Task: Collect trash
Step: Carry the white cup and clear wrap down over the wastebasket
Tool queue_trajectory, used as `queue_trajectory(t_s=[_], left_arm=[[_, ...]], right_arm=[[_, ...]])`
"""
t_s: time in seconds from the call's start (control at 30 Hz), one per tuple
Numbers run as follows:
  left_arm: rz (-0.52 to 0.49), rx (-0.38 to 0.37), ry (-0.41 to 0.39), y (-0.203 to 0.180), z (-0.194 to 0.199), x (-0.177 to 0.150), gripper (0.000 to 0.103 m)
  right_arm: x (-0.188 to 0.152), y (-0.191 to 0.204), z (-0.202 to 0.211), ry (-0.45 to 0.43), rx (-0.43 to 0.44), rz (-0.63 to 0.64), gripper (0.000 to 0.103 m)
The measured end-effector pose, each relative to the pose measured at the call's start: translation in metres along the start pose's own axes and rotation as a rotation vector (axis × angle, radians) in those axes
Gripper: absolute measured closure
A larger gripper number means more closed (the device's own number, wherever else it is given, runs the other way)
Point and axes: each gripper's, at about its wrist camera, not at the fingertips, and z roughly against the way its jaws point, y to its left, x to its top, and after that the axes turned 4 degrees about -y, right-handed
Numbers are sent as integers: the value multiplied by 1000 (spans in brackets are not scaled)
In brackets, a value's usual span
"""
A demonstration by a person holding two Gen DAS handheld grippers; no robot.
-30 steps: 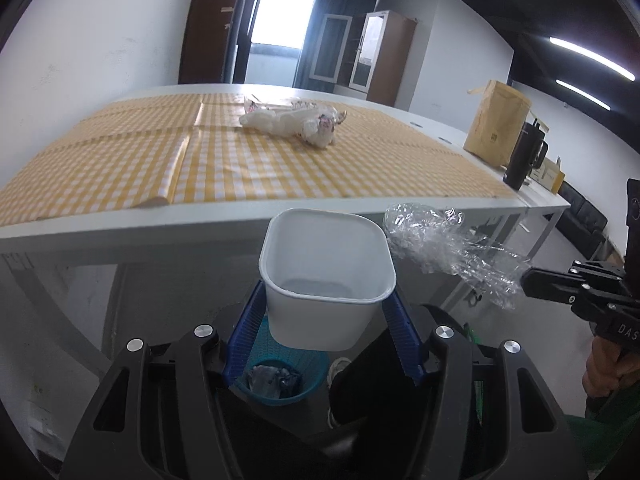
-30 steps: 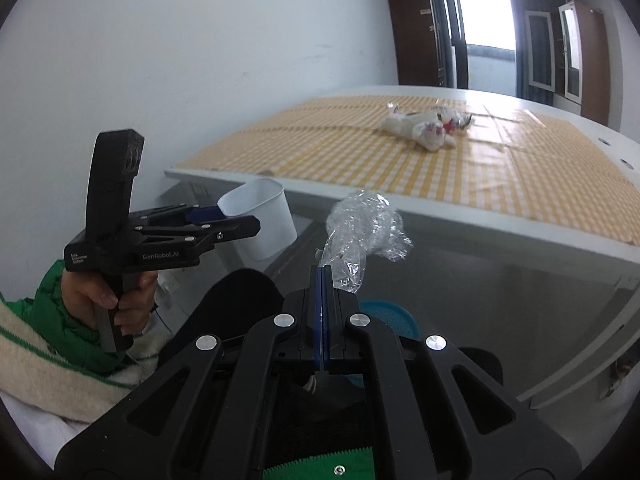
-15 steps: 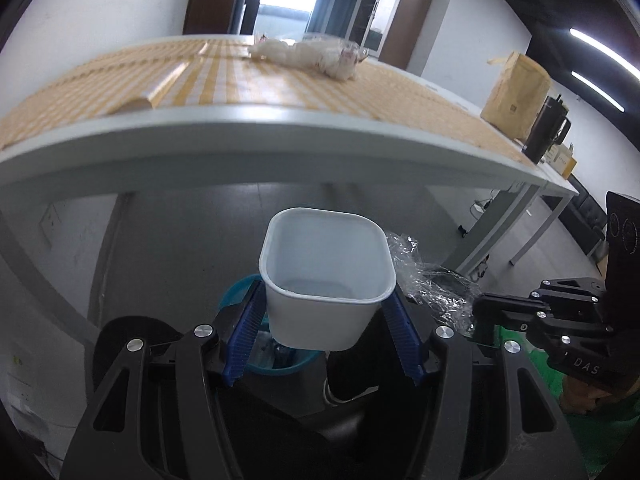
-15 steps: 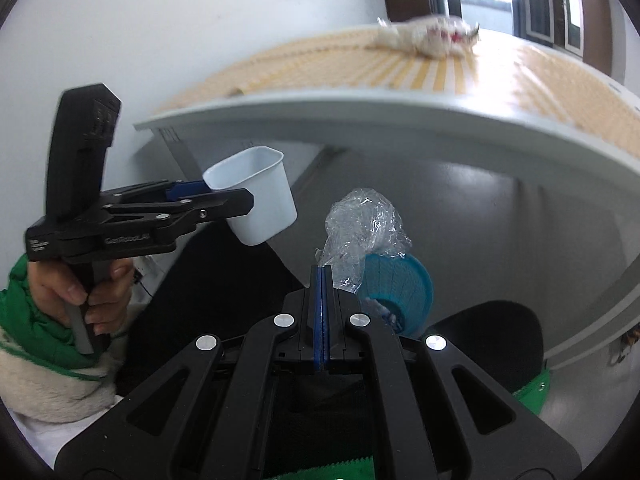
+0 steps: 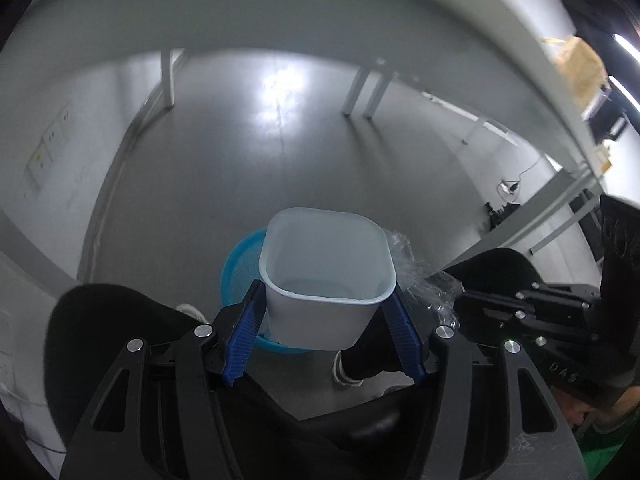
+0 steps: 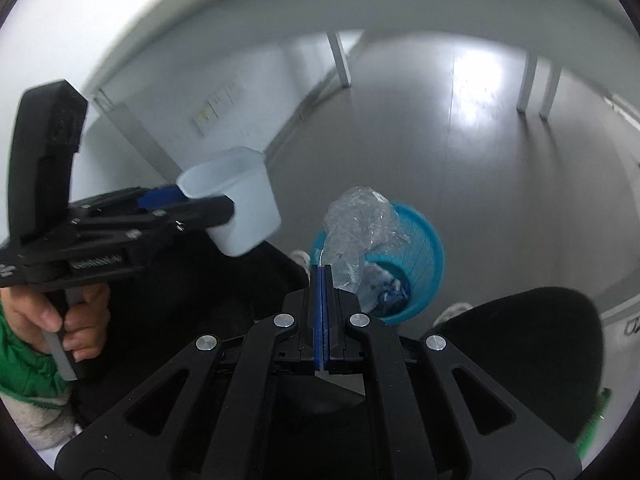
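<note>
1. The white plastic cup (image 5: 326,280) was one squarish tub with rounded corners and a thin rolled rim, empty inside as far as the left wrist view showed, its mouth facing the camera.
2. The left gripper (image 5: 326,322) was clamped on that cup, its two blue ribbed pads (image 5: 244,332) pressing the cup's opposite side walls near the base.
3. The clear plastic wrap (image 6: 358,224) was one crumpled, see-through sheet, creased and glinting, bunched into a loose lump.
4. The right gripper (image 6: 322,276) had its jaws pressed together on the lower edge of the wrap, which stood up beyond the tips.
5. Both pieces of trash were in the air over the grey floor (image 6: 460,152), below the edge of the white table (image 5: 280,4). In the right wrist view the wrap hung directly over the blue bin (image 6: 424,256); in the left wrist view the cup covered most of the bin's mouth.
6. The bin was one round turquoise basket, with some crumpled bluish and pale scraps already in its bottom; how many I could not tell.
7. Counted: one cup, one wrap, one bin, two grippers. One hand (image 6: 60,320) with a green sleeve held the left gripper's handle.
</note>
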Motion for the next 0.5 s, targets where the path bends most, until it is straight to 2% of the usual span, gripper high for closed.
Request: queue_trajectory(t_s=[0.17, 0.37, 0.5], left_arm=[[44, 27, 51, 13, -39, 8, 44], [94, 38, 90, 25, -77, 15, 44], [118, 76, 125, 29, -99, 19, 44]], right_arm=[[5, -14, -31, 58, 7, -57, 103], [2, -21, -63, 96, -37, -91, 103], [6, -31, -89, 133, -59, -118, 103]])
